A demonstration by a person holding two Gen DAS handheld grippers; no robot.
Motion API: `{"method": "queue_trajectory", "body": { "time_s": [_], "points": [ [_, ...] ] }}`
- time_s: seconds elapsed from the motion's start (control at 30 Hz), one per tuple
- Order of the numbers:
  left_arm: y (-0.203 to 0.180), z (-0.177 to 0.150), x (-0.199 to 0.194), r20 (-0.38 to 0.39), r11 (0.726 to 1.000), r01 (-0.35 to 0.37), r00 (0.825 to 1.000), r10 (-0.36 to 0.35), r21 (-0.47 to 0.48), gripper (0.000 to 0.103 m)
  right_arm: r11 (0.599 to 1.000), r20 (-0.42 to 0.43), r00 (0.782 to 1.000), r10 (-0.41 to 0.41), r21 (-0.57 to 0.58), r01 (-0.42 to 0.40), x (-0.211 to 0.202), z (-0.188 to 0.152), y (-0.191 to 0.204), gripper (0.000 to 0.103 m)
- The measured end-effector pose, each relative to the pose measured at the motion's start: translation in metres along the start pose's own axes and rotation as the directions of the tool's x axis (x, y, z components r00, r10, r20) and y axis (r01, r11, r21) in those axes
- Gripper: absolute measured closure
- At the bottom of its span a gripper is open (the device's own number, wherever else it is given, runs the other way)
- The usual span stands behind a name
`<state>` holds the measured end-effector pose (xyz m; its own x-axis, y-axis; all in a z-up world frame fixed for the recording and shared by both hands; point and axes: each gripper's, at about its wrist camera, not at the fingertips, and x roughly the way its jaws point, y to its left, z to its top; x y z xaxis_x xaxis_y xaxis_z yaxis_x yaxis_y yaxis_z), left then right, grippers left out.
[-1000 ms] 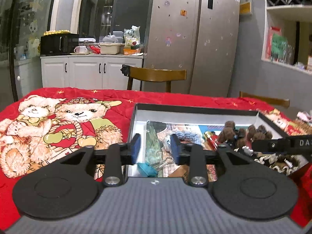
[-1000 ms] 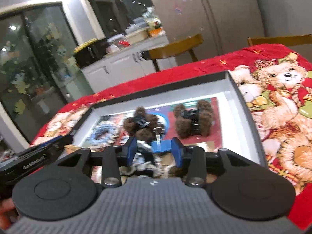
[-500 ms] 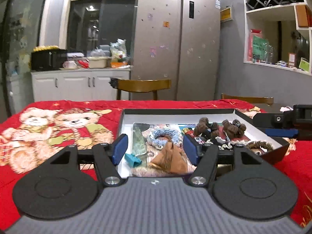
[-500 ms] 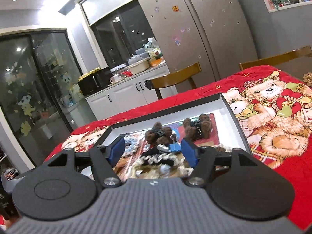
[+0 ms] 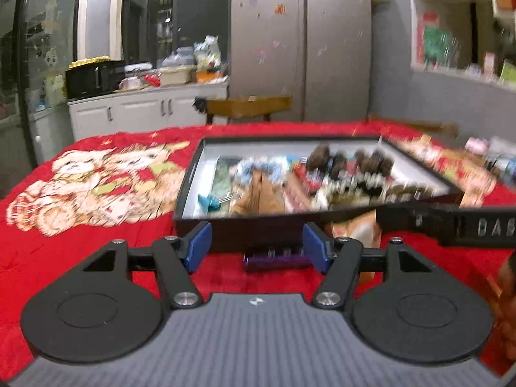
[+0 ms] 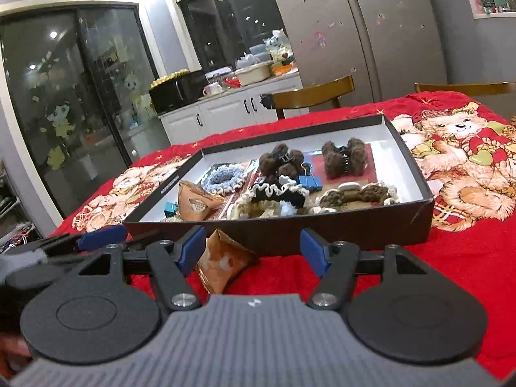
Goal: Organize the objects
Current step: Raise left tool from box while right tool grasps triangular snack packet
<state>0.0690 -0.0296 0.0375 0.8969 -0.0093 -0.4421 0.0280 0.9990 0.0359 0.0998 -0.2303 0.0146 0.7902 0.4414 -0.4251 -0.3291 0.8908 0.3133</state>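
Jaws on my left gripper (image 5: 257,245) are wide apart, nothing between the pads; a small purple item (image 5: 274,258) lies on the cloth just ahead of the gap, against the near wall of the black box (image 5: 206,225). Can't tell what it is, frame is blurred. Right gripper (image 6: 253,248) is likewise spread and empty; a brown paper packet (image 6: 222,264) sits on the cloth close to its left finger (image 6: 193,248).

In the box I see, left to right: teal clip (image 6: 170,208), another brown packet (image 6: 193,203), blue scrunchie (image 6: 224,177), black-and-cream scrunchie (image 6: 277,193), blue binder clip (image 6: 309,180), two brown fuzzy claw clips (image 6: 343,158).

Red teddy-bear tablecloth (image 6: 467,258) underneath; wooden chair (image 6: 309,96), white cabinets (image 6: 225,113) and grey fridge (image 6: 371,25) behind.
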Motion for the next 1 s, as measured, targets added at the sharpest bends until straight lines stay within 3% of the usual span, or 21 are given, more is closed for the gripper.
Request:
{"method": "queue_trajectory", "body": {
  "time_s": [0.17,0.43,0.63,0.73,0.8,0.83,0.87,0.93,1.0],
  "points": [
    [-0.011,0.002,0.013,-0.033,0.997,0.010,0.999,-0.008,0.070,0.035,1.000,-0.013,1.000,-0.008,-0.016,0.008,0.002,-0.008,0.009,0.026],
    [0.003,0.000,0.033,-0.146,0.997,0.072,0.987,-0.074,-0.018,0.035,1.000,-0.056,0.998,0.006,-0.005,-0.007,0.011,-0.009,0.006,0.026],
    [0.007,-0.001,0.041,-0.165,0.993,0.109,0.980,-0.115,-0.045,0.035,0.999,-0.087,0.996,0.016,0.039,-0.012,0.020,-0.007,0.000,0.026],
    [0.008,-0.001,0.039,-0.161,0.981,0.188,0.968,-0.193,-0.046,0.025,0.998,-0.093,0.995,0.044,0.050,-0.040,0.025,-0.004,0.000,0.026],
    [0.001,-0.001,0.039,-0.167,0.978,0.211,0.964,-0.209,-0.006,0.025,0.997,-0.122,0.990,0.074,0.043,-0.070,0.032,-0.005,0.003,0.027],
    [-0.003,-0.001,0.038,-0.168,0.978,0.210,0.964,-0.205,0.011,0.025,0.998,-0.135,0.989,0.062,0.018,-0.060,0.035,-0.007,0.007,0.031],
    [-0.006,-0.001,0.038,-0.170,0.979,0.201,0.966,-0.194,0.028,0.025,0.999,-0.136,0.990,0.036,-0.006,-0.037,0.035,-0.007,0.011,0.045],
    [-0.009,-0.002,0.039,-0.177,0.980,0.196,0.966,-0.186,0.037,0.025,0.999,-0.132,0.991,0.027,-0.023,-0.030,0.032,-0.008,0.012,0.050],
    [-0.008,-0.002,0.041,-0.182,0.979,0.200,0.964,-0.192,0.026,0.025,1.000,-0.130,0.991,0.016,-0.007,-0.018,0.029,-0.008,0.008,0.065]
  ]
}}
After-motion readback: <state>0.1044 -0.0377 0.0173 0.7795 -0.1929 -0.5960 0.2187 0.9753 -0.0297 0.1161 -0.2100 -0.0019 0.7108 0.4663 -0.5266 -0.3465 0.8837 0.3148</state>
